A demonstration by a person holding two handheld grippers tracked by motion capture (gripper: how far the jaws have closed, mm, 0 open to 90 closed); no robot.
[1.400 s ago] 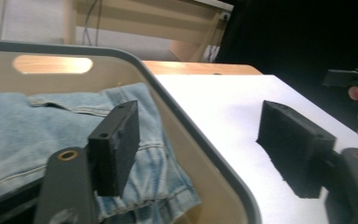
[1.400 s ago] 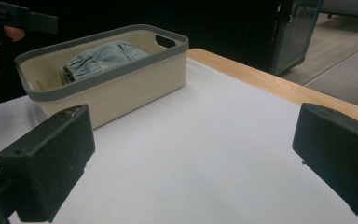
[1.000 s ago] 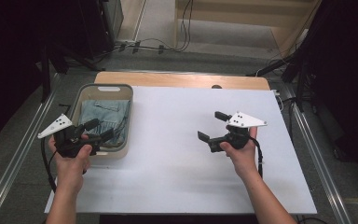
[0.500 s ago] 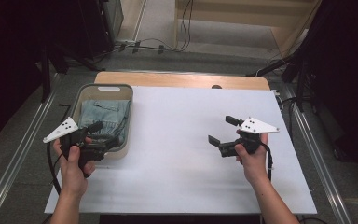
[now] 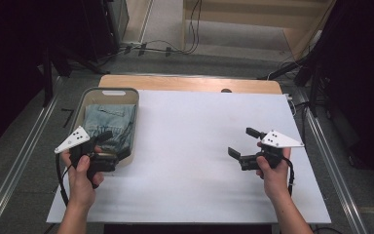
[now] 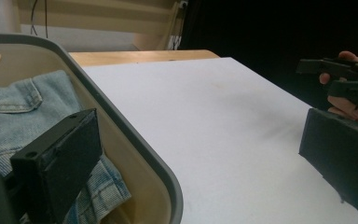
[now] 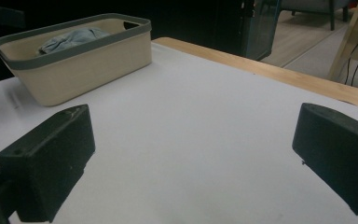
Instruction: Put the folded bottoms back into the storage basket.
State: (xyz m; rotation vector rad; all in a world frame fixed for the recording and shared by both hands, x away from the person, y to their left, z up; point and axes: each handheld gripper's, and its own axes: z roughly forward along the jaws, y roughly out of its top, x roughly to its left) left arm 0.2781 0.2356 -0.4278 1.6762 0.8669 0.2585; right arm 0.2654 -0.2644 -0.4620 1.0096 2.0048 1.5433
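A beige basket (image 5: 84, 101) with a grey rim stands at the table's left and holds folded blue jeans (image 5: 111, 122). My left gripper (image 5: 108, 147) sits at the basket's near right corner, open. Its jaws have just been opening. In the left gripper view (image 6: 200, 154) one jaw hangs over the jeans (image 6: 23, 112) inside the basket (image 6: 135, 154), the other over the white table, with the basket's wall between them and no pad pressing on it. My right gripper (image 5: 243, 142) is open over the bare table at the right, pointing toward the basket (image 7: 74, 70), with nothing between its jaws (image 7: 196, 158).
The white table top (image 5: 195, 146) has a wooden strip (image 5: 190, 84) along its far edge. Metal rails (image 5: 326, 161) run down both sides. Cables (image 5: 175, 48) lie on the floor beyond, with dark curtains left and right.
My right gripper has moved to the right and a little nearer the table's front edge. The left gripper has stayed by the basket's corner, and its jaws stand a little wider.
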